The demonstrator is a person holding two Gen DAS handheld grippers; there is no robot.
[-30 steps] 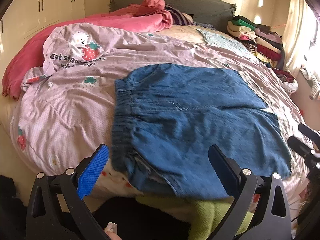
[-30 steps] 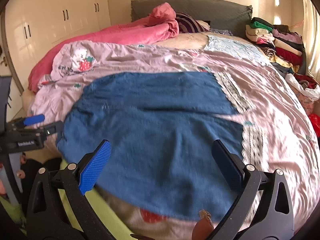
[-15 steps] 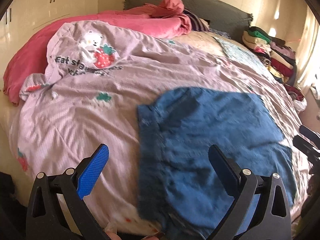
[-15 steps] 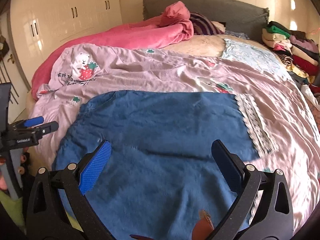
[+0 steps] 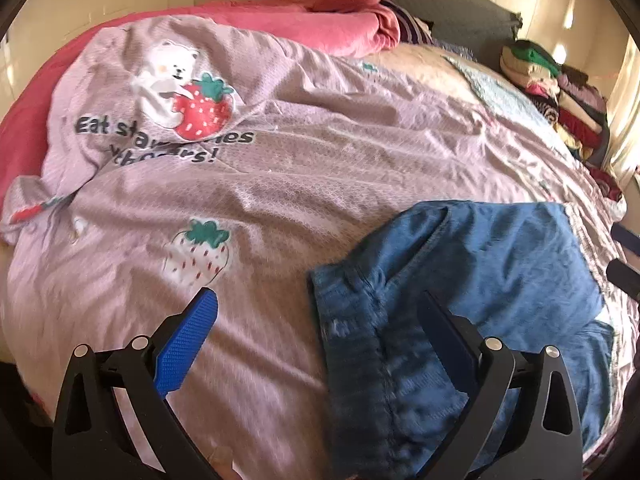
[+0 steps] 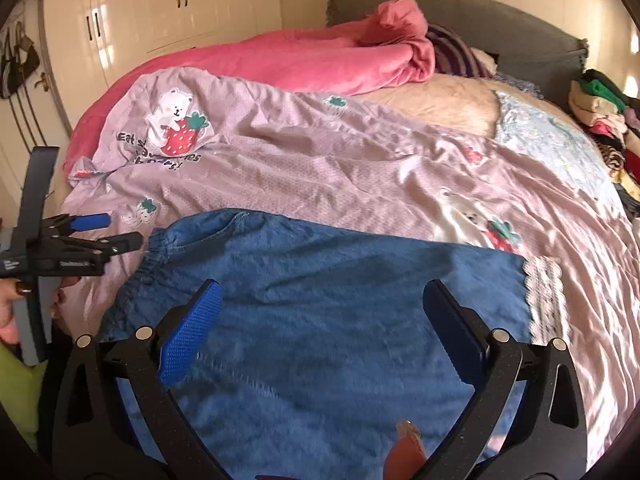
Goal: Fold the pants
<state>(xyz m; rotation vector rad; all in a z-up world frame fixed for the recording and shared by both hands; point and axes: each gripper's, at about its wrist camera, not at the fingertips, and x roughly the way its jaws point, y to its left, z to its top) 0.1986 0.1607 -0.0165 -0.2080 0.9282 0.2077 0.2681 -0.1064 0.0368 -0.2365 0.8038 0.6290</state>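
Blue denim pants (image 6: 328, 304) lie flat on the bed, elastic waistband to the left, legs to the right. In the left wrist view the pants (image 5: 480, 280) fill the lower right with the waistband nearest. My left gripper (image 5: 316, 320) is open and empty, hovering just left of the waistband; it also shows from the side in the right wrist view (image 6: 108, 236). My right gripper (image 6: 320, 312) is open and empty, above the middle of the pants.
The bed carries a lilac strawberry-print duvet (image 5: 240, 168), a pink blanket (image 6: 288, 56) at the back and a grey headboard (image 6: 500, 28). Stacked folded clothes (image 6: 604, 120) sit at the far right. White wardrobes (image 6: 160, 4) stand at the left.
Both grippers have moved forward and left over the bed. The pants now sit further right in the left wrist view. Both stay open and empty.
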